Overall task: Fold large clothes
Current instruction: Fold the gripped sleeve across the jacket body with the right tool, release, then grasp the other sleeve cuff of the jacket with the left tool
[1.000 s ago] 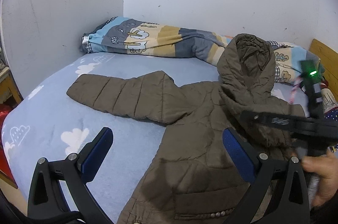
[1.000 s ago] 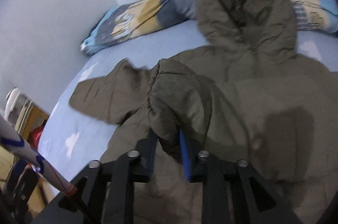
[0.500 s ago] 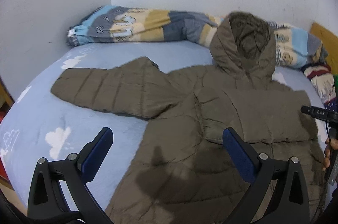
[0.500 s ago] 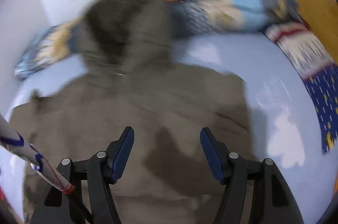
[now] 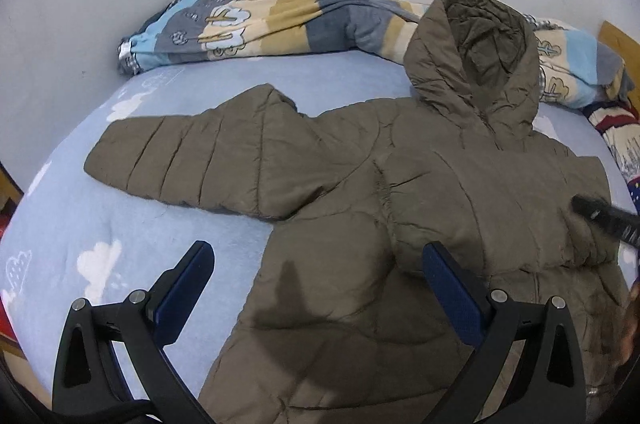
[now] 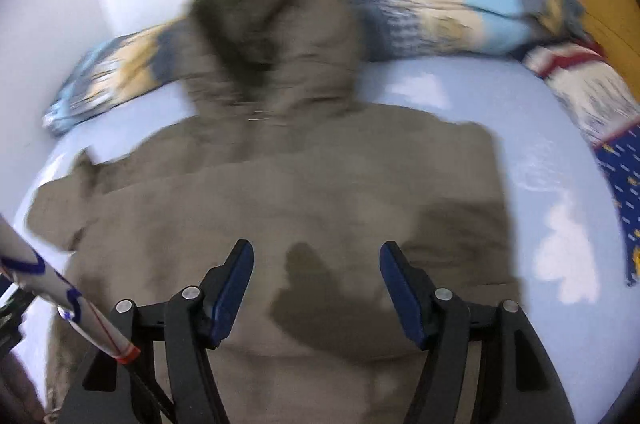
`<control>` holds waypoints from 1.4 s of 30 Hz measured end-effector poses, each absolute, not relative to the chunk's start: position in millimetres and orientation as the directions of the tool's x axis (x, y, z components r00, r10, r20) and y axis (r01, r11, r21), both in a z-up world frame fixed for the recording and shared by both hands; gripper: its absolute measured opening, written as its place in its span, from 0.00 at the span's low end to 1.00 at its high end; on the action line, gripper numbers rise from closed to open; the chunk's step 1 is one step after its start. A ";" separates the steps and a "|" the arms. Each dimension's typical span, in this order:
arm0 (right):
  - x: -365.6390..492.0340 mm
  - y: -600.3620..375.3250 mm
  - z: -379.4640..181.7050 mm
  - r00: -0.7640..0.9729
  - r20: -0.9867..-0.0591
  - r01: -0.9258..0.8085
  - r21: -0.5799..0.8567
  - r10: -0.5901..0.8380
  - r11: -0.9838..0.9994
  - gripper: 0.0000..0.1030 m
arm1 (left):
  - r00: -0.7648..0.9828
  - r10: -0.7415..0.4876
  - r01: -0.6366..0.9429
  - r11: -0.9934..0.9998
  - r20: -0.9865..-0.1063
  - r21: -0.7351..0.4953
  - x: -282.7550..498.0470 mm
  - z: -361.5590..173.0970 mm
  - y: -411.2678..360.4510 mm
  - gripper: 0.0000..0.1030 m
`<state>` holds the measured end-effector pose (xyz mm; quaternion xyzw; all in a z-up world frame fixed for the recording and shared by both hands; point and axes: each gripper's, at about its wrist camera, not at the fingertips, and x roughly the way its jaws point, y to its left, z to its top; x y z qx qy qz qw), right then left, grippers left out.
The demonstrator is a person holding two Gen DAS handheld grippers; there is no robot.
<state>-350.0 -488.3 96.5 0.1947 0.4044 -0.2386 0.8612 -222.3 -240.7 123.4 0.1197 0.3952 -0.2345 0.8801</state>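
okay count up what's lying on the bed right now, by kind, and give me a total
Jackets: 1, the brown hooded puffer jacket
Patterned quilts along the wall: 1, the striped cloud-print quilt
Other patterned bedding at the right edge: 1, the red, white and navy blanket
Total: 3

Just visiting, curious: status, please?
Left gripper and right gripper open, empty. Jacket flat on bed, one sleeve still out. Nothing in the way.
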 end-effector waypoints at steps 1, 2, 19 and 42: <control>-340.5 -475.1 93.5 0.558 -0.793 0.548 0.131 -0.244 0.826 0.68 | 0.580 -0.316 0.503 0.864 -0.751 0.025 -220.8 123.8 -238.7 1.00; -330.8 -461.9 90.9 0.559 -0.795 0.525 0.119 -0.236 0.843 0.68 | 0.583 -0.312 0.498 0.867 -0.750 0.026 -219.3 124.5 -235.9 1.00; -327.5 -401.5 91.8 0.530 -0.826 0.463 0.093 -0.192 0.881 0.70 | 0.582 -0.326 0.455 0.890 -0.745 -0.035 -200.4 134.3 -201.9 1.00; -447.0 -399.4 104.2 0.613 -0.745 0.488 0.096 -0.262 0.868 0.74 | 0.597 -0.217 0.246 0.966 -0.772 -0.081 -88.9 123.6 -100.3 1.00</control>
